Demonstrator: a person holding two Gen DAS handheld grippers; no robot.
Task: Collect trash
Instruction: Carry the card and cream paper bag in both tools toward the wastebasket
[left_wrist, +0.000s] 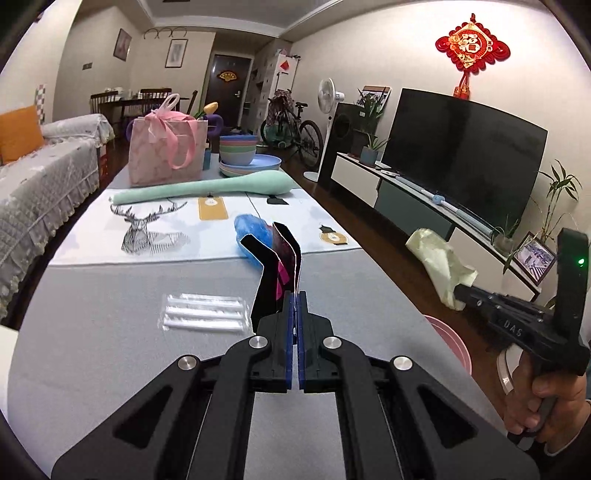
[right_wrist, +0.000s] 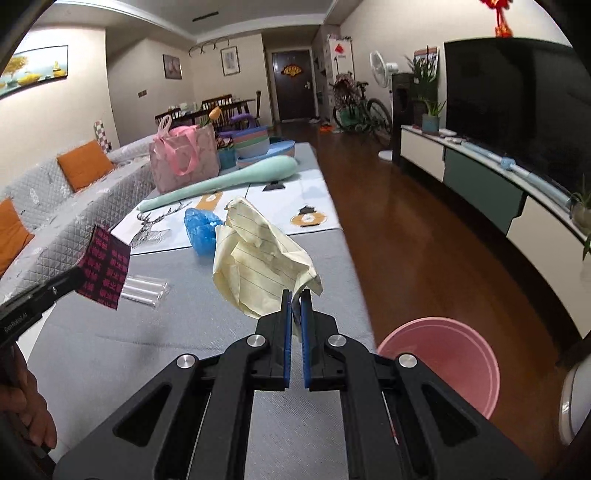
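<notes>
Left gripper (left_wrist: 295, 295) is closed on a folded dark wrapper (left_wrist: 275, 266) held above the table (left_wrist: 110, 332); right gripper (right_wrist: 295, 295) is clamped on only a corner of crumpled yellow paper (right_wrist: 258, 258), short of the pink bin (right_wrist: 443, 362). Risk: the thin pinch may slip and drop the paper onto the floor; blue bag (left_wrist: 255, 236) and clear packet (left_wrist: 205, 312) remain uncollected

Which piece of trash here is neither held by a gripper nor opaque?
The clear plastic packet lying flat on the grey table. The yellow lined paper and dark pink-printed wrapper are gripped; the blue crumpled bag is opaque.
</notes>
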